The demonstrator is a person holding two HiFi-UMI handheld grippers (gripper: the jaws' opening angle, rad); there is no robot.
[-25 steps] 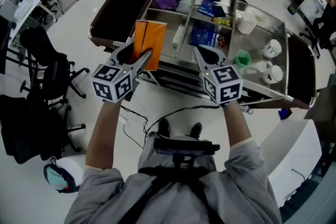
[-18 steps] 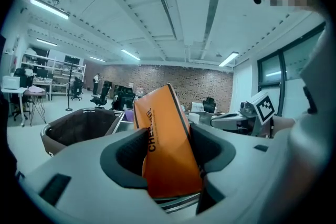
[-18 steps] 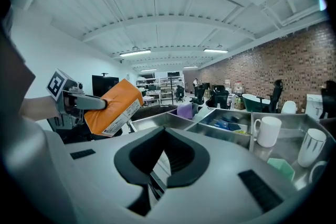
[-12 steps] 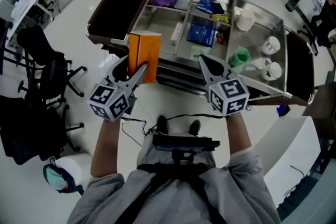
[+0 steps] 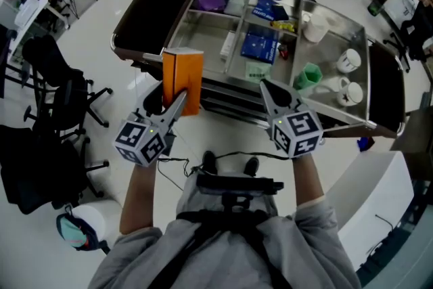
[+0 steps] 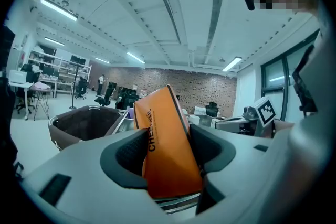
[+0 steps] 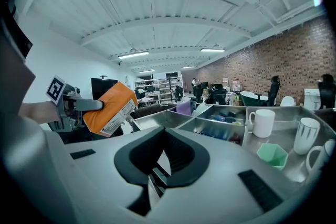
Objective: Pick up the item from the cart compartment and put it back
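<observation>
Orange box [image 5: 183, 81] is sitting lower and nearer the body than a second ago, pulled off the cart [image 5: 352, 120] with both grippers drawing back. Left gripper [image 5: 172, 99] is clamping it upright, just in front of the near rim. Right gripper [image 5: 269, 88] is idling closed, empty. For the return: be lifting over the rim first, keeping it upright, lowering into the bare left compartment [image 5: 203, 44], releasing only once seated

Left tongs [image 5: 178, 99]: clamping an orange box [image 5: 183, 74], pointing forward.
Right tongs [image 5: 268, 89]: pointing forward, jaws sitting together, empty.
Forearms [image 5: 139, 189]: both reaching out side by side.
</observation>
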